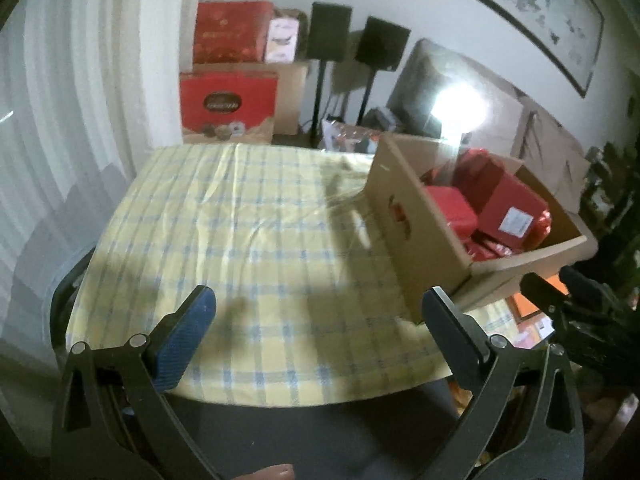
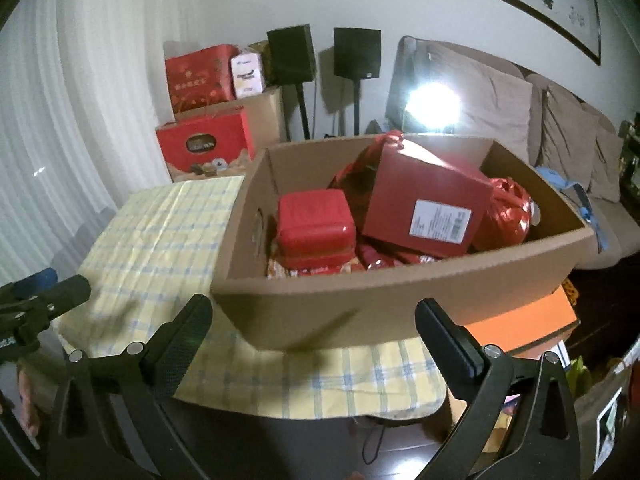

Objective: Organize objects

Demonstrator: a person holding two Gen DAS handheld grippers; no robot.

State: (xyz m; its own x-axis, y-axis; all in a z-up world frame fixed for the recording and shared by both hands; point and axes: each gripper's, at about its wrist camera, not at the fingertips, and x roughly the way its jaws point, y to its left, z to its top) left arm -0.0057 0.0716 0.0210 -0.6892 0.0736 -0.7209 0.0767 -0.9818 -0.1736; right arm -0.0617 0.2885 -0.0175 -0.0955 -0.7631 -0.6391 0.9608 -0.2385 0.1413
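A cardboard box (image 2: 392,304) packed with red gift items, among them a red box with a white label (image 2: 428,204) and a red tin (image 2: 316,224), sits at the right end of the table's yellow checked cloth (image 1: 240,232). Near the cloth's front edge, the left gripper (image 1: 320,320) and right gripper (image 2: 314,328) hover with fingers spread apart, empty.
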